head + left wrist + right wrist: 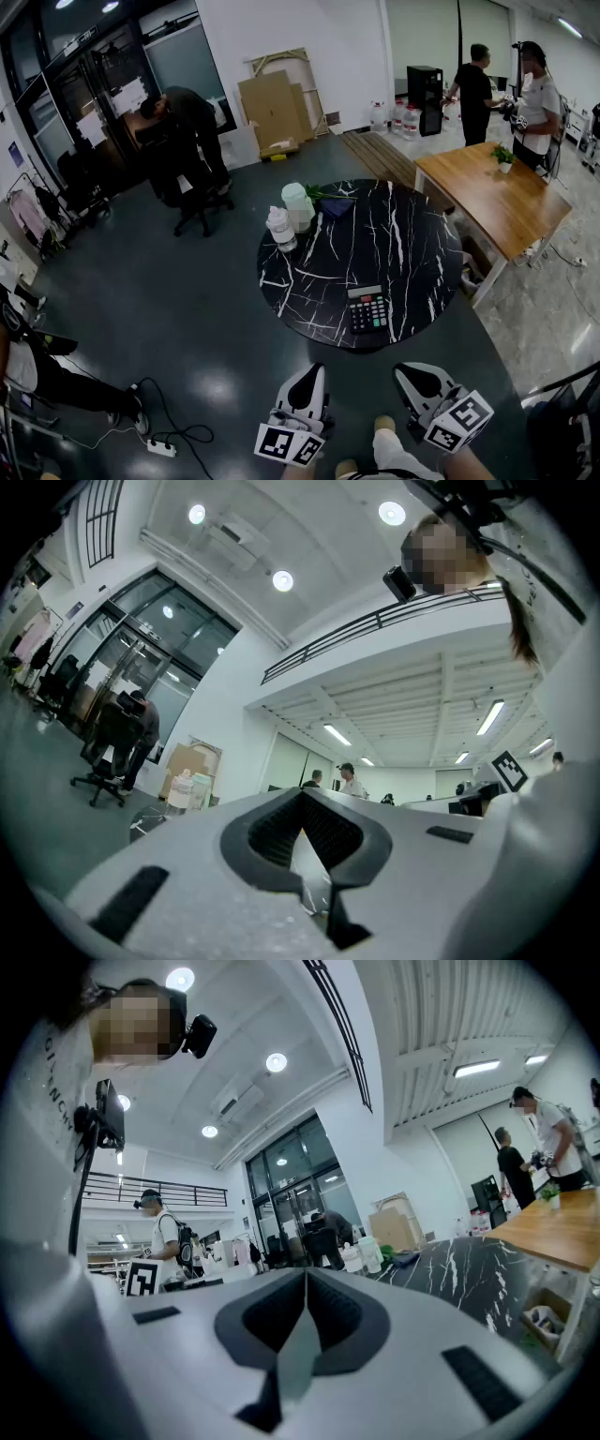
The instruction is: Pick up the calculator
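Calculator (367, 309) untouched on desk (412, 234), near edge. Left gripper (308, 375) and right gripper (413, 372) clenched, empty, short of it. Approach step; next likely: open one, reach forward.

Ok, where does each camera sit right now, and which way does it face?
Head view: on the person's head, facing steeply down at the round black white-veined marble table and grey-keyed black calculator; left gripper, right gripper, shoes show.
Left gripper view: on that gripper, tilted slightly up toward the glass doors; shut jaws, person's torso show.
Right gripper view: on that gripper, level across the table; shut jaws, torso.
All three share the white plastic bottles.
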Demonstrator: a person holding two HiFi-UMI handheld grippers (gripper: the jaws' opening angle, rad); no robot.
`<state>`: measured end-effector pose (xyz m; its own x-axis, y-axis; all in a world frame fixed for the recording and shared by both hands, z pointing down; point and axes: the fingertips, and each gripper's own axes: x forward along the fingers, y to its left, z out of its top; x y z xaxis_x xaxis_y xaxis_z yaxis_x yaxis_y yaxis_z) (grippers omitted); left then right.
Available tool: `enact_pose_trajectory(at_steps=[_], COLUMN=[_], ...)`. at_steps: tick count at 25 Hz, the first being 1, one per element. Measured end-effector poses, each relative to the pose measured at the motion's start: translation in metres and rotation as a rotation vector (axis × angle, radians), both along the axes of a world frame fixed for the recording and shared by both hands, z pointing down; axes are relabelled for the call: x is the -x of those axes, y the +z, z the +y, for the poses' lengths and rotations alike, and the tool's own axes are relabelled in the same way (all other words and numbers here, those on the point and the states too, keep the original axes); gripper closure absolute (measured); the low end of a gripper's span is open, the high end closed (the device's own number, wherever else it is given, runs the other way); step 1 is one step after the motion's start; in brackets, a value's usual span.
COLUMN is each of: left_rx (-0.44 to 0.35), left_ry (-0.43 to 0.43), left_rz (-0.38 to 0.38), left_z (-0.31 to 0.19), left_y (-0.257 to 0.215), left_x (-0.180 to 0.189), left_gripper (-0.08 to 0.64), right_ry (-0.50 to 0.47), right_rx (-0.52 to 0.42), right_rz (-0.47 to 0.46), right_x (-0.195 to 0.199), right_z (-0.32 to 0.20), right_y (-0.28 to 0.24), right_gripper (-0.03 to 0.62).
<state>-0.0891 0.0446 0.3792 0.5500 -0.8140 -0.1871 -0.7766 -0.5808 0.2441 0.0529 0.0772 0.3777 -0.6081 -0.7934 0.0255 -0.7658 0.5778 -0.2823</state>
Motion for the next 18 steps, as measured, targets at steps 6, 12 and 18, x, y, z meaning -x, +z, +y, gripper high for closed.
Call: enact_pose_trajectory(at_steps=[6,12,18], left_rx=[-0.013,-0.006,0.022], left_ry=[-0.03,-0.072,-0.111], left_rz=[-0.005,-0.016,-0.047], left_z=[-0.04,-0.062,-0.076], left_y=[-0.001,0.003,0.019], left_x=[-0.026,-0.046,-0.05], left_gripper=[0.552,0.552,0.552], right_ry=[-0.037,-0.092,-0.134], right_rx=[0.011,0.03,0.069], right_rz=[-0.001,-0.013,-0.02], right_x=[-0.023,-0.039,-0.043], right_z=[-0.046,-0.074,-0.102], right_y=[0.005,0.011,0.028], right_gripper=[0.581,0.581,0.581])
